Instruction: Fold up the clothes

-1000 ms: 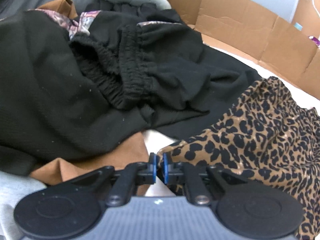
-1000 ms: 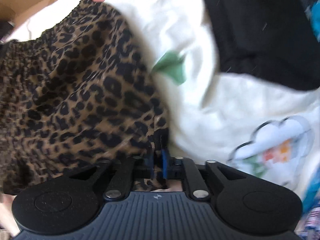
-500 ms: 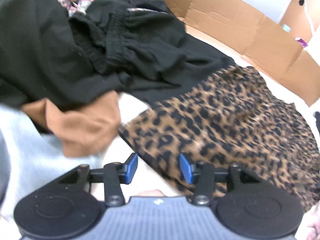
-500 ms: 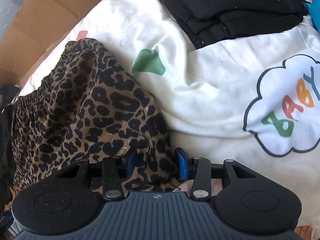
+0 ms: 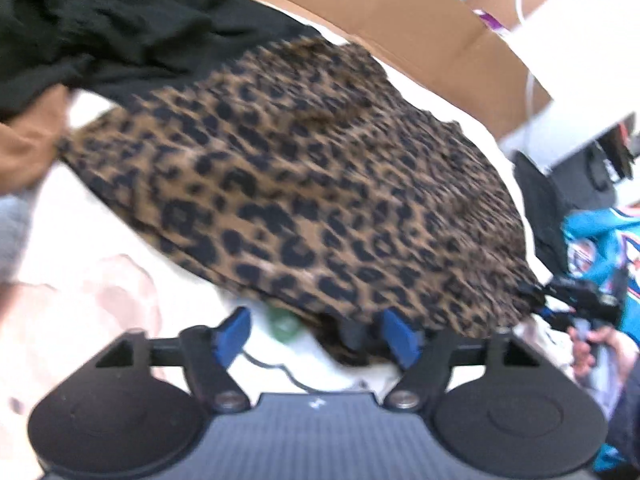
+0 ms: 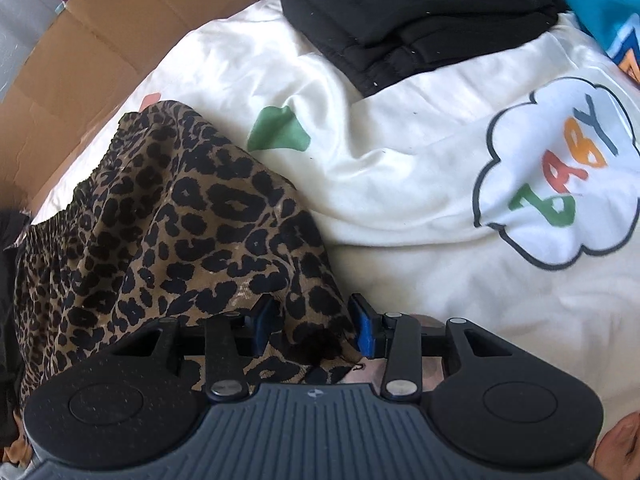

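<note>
A leopard-print garment [image 5: 304, 184] lies spread on the white bedsheet [image 5: 80, 248]; it also shows in the right wrist view [image 6: 168, 232]. My left gripper [image 5: 316, 334] is open, its jaws wide apart at the garment's near edge. My right gripper [image 6: 314, 322] is open with a corner of the leopard fabric lying loose between its blue pads [image 6: 364, 326]. The right gripper also shows at the far right of the left wrist view [image 5: 560, 300], at the garment's other corner.
A heap of black clothes [image 5: 104, 20] and a rust-brown piece [image 5: 28, 144] lie at the left. Folded black clothes [image 6: 416, 12] sit at the back right. A cardboard wall [image 6: 100, 52] runs behind. The sheet carries a "BABY" cloud print [image 6: 560, 184]. A blue garment [image 5: 600, 236] lies at the right.
Both grippers were shut on corners of the leopard garment a second ago and have opened. The garment now lies spread out, and the left view has swung to the right.
</note>
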The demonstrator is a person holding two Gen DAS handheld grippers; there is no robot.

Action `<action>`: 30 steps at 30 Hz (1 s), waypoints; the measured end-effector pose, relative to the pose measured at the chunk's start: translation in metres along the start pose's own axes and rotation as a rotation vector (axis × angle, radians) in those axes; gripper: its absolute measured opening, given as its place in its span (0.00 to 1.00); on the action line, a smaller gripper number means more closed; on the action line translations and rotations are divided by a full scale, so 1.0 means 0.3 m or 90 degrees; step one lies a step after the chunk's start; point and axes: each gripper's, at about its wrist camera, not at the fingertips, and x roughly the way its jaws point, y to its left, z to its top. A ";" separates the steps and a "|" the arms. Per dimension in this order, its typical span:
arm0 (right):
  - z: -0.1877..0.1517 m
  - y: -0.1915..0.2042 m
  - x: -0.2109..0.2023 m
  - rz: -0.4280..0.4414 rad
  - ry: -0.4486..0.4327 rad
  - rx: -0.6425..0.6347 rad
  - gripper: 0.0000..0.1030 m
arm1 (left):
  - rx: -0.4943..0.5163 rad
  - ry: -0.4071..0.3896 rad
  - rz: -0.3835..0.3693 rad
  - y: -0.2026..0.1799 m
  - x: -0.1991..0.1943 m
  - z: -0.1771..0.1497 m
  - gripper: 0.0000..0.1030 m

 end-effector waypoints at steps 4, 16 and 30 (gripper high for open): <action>-0.007 0.004 -0.004 -0.007 -0.001 0.002 0.27 | 0.032 0.018 -0.044 -0.052 0.048 -0.026 0.78; 0.012 0.001 -0.013 0.021 0.014 0.000 0.02 | 0.162 0.008 -0.027 -0.174 0.167 -0.065 0.66; 0.132 0.046 -0.159 -0.008 -0.007 -0.038 0.01 | 0.042 0.049 -0.175 -0.095 0.082 0.005 0.02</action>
